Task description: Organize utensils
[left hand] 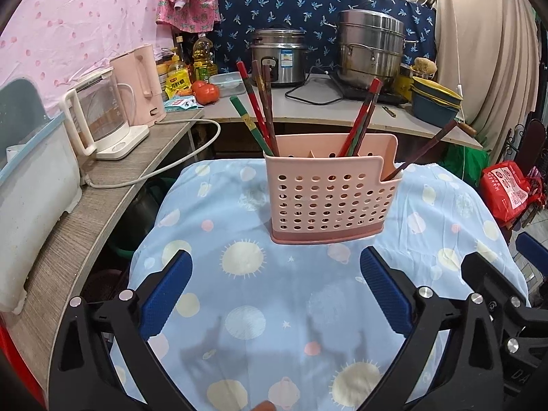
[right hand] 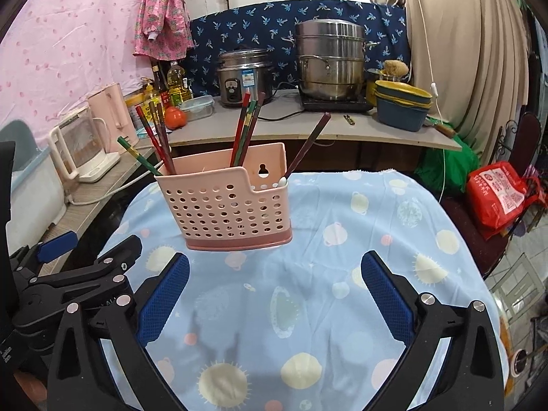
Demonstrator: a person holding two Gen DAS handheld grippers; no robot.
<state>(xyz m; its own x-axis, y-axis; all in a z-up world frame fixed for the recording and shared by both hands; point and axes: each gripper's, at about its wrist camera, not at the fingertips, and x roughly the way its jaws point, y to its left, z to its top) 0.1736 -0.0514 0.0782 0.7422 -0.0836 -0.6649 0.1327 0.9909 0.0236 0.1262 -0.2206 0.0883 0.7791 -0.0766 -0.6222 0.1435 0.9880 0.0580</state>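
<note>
**Chopsticks in the holder, both claws empty**

With its blue pads spread wide over bare cloth, the left claw (left hand: 275, 294) grips nothing; the right claw (right hand: 275, 294) likewise. Beyond them the pink holder (left hand: 330, 195) stands on the tablecloth (left hand: 274, 325), chopsticks (left hand: 257, 102) upright inside. Sorting looks finished; none lie loose.

Holder (left hand: 328, 198): pink, perforated; chopsticks (left hand: 255, 102): red, green, brown; tablecloth (left hand: 274, 301): light blue, cream suns, pink dots; gripper pads (right hand: 164, 294): blue.
</note>
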